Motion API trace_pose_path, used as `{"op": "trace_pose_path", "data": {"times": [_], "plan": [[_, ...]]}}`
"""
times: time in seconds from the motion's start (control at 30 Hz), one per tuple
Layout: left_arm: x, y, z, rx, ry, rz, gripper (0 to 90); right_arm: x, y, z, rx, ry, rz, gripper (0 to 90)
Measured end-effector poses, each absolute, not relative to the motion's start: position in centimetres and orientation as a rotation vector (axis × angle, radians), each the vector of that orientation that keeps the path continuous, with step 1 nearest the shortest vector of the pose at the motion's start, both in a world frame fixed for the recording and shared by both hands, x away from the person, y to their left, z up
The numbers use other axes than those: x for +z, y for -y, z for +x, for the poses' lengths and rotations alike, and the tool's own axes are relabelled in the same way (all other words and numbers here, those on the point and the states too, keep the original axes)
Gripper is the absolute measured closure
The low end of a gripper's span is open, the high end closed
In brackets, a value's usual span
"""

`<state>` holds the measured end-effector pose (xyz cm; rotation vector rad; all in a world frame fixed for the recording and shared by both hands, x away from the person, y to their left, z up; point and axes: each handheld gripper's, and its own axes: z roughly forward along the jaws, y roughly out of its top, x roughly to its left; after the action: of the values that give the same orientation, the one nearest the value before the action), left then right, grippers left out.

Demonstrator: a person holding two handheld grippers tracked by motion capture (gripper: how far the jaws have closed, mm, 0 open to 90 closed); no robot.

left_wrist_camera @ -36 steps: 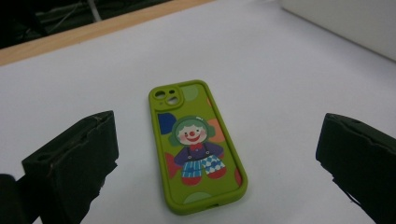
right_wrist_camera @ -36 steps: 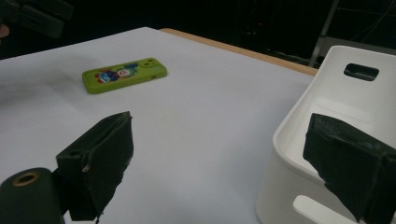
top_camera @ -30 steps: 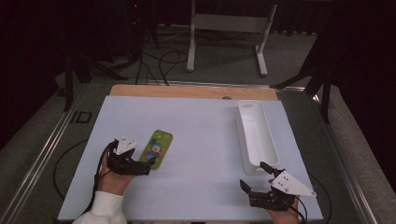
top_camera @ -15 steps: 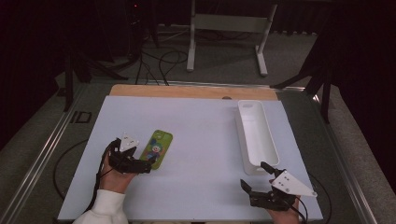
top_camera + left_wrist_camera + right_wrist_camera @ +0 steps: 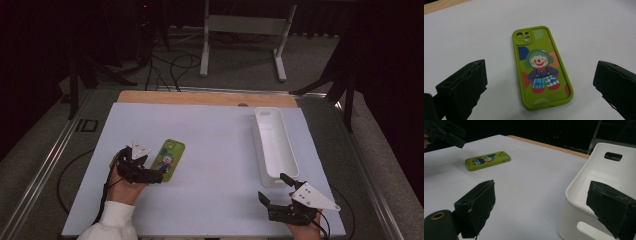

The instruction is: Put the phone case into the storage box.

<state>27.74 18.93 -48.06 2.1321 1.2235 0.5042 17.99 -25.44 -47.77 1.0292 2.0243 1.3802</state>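
Observation:
A green phone case (image 5: 168, 159) printed with a clown lies flat on the white board (image 5: 215, 125), left of centre. My left gripper (image 5: 151, 169) stands open at its near end. In the left gripper view the case (image 5: 541, 67) lies between the two spread jaws of that gripper (image 5: 541, 86), with neither touching it. My right gripper (image 5: 274, 188) is open and empty near the front right edge, just short of the near end of the white bin (image 5: 261, 150). In the right gripper view the right gripper (image 5: 549, 205) faces the bin's corner (image 5: 579, 192), with the case (image 5: 487, 160) far off.
The long white bin is empty and runs front to back along the board's right side. A wooden strip (image 5: 200, 97) borders the far edge. A metal stand (image 5: 240, 30) and cables sit on the floor beyond. My left gripper (image 5: 446, 132) also appears far off.
My left gripper has crept slightly forward toward the phone case. The right gripper has stayed where it was.

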Motion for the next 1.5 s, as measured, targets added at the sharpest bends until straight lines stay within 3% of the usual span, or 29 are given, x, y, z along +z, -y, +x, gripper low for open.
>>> {"op": "trace_pose_path", "data": {"times": [1.5], "plan": [[-50.1, -17.7, 29.8, 0.452, -1.339, 2.269, 0.0, -47.8, 25.7, 17.9, 1.359, -2.017, 1.056, 8.7]]}}
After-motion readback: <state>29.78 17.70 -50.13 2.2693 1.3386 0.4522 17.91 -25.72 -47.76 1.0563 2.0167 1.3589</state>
